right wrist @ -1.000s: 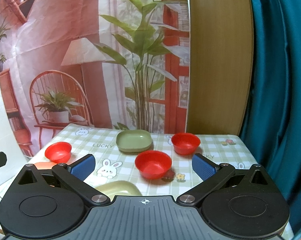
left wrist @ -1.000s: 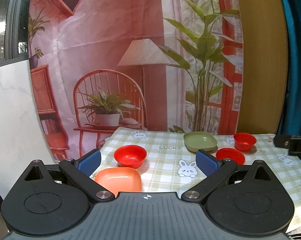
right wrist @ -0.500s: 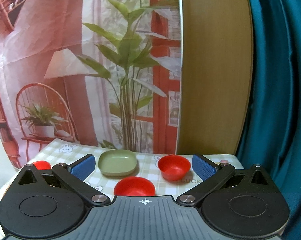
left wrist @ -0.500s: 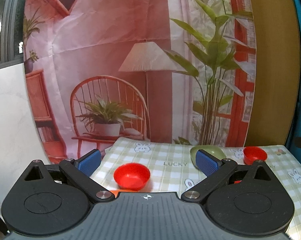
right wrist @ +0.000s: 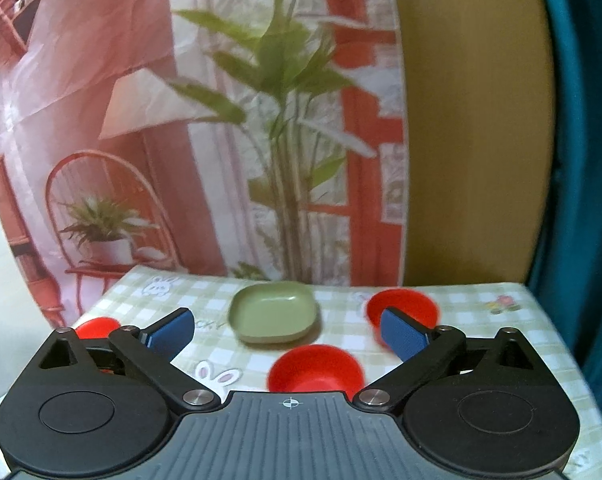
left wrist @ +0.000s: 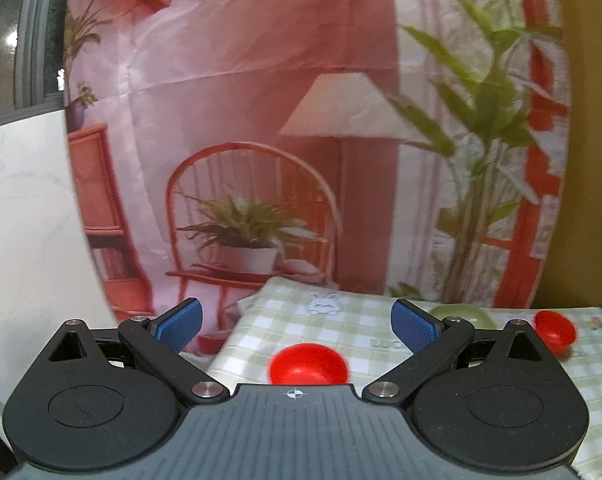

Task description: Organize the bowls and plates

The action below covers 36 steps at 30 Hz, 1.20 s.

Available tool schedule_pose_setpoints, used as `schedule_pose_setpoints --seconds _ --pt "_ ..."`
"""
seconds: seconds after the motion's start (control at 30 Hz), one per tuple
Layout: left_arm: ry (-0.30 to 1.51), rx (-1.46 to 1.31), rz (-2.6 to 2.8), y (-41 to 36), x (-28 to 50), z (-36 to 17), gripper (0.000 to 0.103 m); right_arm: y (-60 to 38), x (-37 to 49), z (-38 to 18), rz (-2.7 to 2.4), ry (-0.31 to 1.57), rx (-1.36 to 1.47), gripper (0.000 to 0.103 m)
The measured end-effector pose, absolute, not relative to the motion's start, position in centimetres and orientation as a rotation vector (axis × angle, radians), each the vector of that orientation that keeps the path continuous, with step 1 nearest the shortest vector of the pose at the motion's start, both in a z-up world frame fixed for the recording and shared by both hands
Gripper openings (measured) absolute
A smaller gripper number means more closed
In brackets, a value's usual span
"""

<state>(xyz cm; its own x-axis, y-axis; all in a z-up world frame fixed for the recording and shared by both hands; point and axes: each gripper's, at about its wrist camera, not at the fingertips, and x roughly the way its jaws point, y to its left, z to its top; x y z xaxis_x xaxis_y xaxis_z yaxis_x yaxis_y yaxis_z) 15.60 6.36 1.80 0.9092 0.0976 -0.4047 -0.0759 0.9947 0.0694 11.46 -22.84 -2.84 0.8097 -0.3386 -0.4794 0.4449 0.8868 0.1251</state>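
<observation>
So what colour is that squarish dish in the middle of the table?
Pale olive green. The squarish dish shows best in the right wrist view.

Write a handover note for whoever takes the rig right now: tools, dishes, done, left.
Left tool: open, empty, a red bowl just ahead.
Right tool: open, empty, above another red bowl.
Green plate sits behind that bowl; more red bowls far right and far left on the checked cloth.
Done: nothing visibly stacked.
Left: group bowls and plates.

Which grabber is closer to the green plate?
Right. The right gripper faces the green plate, just ahead of its fingers. For the left gripper, it lies far off right.
</observation>
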Motion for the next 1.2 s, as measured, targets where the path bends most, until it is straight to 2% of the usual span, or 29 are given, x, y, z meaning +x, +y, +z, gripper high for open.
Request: schedule_pose_setpoints --seconds 0.3,0.53,0.7,0.83,1.2 --pt "0.431 0.084 0.077 11.2 18.1 0.7 0.101 -20.5 16.5 -4.1 -0.357 0.502 0.256 0.095" --pt "0.412 0.08 0.146 15.7 19.8 -1.2 0.101 -16.6 21.2 -5.7 -0.278 0.555 0.258 0.09" --pt "0.49 0.055 0.149 18.2 20.6 -4.6 0.1 -12.7 24.6 -8.1 -0.203 0.617 0.225 0.082" --pt "0.56 0.048 0.139 19.5 21.1 -8.0 0.097 -9.4 27.1 -10.2 -0.138 0.665 0.2 0.08" --pt "0.724 0.057 0.094 19.9 22.4 -16.3 0.09 -4.9 32.1 -15.7 -0.025 0.813 0.182 0.066"
